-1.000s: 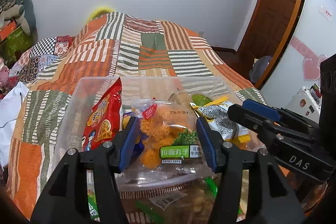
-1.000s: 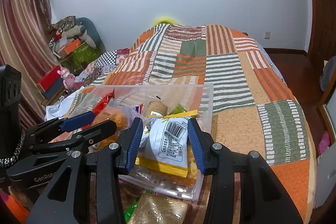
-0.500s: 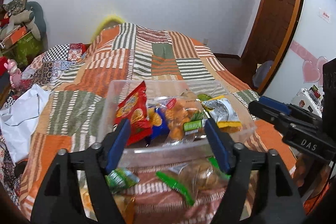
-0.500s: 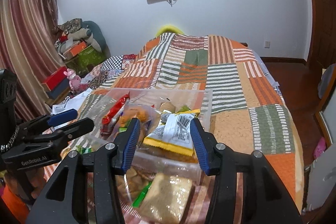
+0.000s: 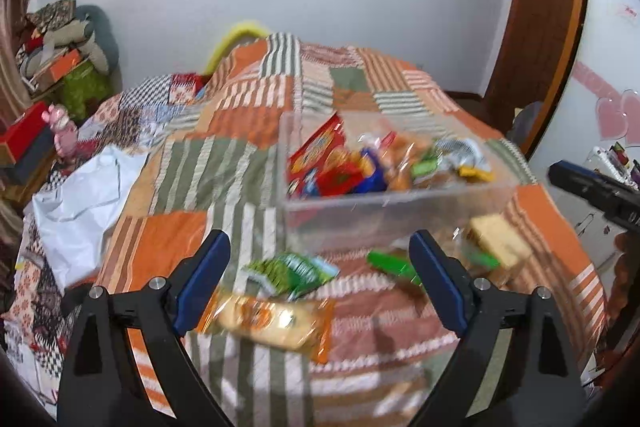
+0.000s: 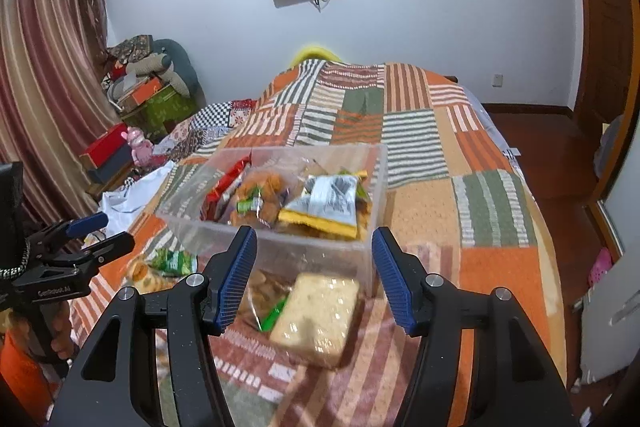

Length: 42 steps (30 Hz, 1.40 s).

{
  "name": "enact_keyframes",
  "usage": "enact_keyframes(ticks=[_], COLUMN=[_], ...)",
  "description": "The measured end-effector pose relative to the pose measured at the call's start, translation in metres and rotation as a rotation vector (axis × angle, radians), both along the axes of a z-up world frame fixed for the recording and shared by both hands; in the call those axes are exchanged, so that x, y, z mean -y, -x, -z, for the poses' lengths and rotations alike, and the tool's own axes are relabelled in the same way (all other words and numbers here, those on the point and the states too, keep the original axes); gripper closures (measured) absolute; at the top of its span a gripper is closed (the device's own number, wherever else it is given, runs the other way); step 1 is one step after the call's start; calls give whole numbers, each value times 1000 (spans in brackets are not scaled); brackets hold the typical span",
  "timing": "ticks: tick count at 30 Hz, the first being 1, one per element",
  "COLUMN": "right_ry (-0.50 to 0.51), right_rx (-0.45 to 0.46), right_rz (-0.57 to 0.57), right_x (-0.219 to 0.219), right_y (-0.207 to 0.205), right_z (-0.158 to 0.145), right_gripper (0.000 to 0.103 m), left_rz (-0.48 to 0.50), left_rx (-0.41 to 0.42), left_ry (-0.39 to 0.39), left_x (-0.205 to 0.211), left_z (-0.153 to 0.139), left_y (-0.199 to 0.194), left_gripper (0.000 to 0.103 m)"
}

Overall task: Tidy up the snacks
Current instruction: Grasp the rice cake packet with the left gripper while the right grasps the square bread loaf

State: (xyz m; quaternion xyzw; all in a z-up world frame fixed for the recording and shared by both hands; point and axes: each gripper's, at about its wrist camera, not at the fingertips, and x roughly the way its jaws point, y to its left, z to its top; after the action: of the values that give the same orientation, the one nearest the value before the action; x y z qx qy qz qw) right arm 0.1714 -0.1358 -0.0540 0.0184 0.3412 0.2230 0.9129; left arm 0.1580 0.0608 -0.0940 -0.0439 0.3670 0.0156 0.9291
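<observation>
A: The left tool point(image 5: 320, 275) is standing wide over the patchwork bed point(image 5: 224, 167), its jaws just having been opening, with nothing gripped. Below and between its blue pads, an orange biscuit packet point(image 5: 272, 319) and a green packet point(image 5: 292, 269) are lying loose on the quilt.

B: Ahead of it, the clear snack bin point(image 5: 384, 215) is sitting on the bed, holding a red bag point(image 5: 320, 147), an orange-filled pouch and a white-and-yellow packet point(image 6: 328, 203).

A: The right tool point(image 6: 314, 277) is standing partly apart and empty, its jaws also just having been opening. A pale wafer-like pack point(image 6: 316, 315) is lying just under it, against the bin's near wall.

B: Any lettering?

A: "GenRobot.AI" is showing on the left tool's body in the right view. A barcode is showing on the white packet; the other print is blurring out.
</observation>
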Motion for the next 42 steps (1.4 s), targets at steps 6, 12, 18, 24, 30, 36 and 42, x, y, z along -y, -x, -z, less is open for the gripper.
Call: enact_keyframes(ticks=[6,12,18,24,30,36,42], right_ry=[21,53,67,85,104,163,201], right_rx=[-35,-87,-132,-156,-164,-166,-186], right_rz=[9,9,9,-6,-33,-37,-39], right_x=[5,4,3,-7,-20,-29,-31], right_y=[7,8,7,2,3,0,0], right_z=[13,35,49,56,60,67,75], right_gripper=[46,45,45,45,43,39,39], left_rz=[-48,-100,-140,-137,-136,-142,-127], left_rx=[-68,-115,-175,-186,-197,-194,-166], left_ry=[35,62,52,45,51,85,105], left_x=[-21,-34,-42,-50,-59,-64,-56], left_z=[27,51,76,82,85,83,80], left_y=[10,-4,-17,4,33,46,31], left_gripper=[11,11,11,11,11,11,11])
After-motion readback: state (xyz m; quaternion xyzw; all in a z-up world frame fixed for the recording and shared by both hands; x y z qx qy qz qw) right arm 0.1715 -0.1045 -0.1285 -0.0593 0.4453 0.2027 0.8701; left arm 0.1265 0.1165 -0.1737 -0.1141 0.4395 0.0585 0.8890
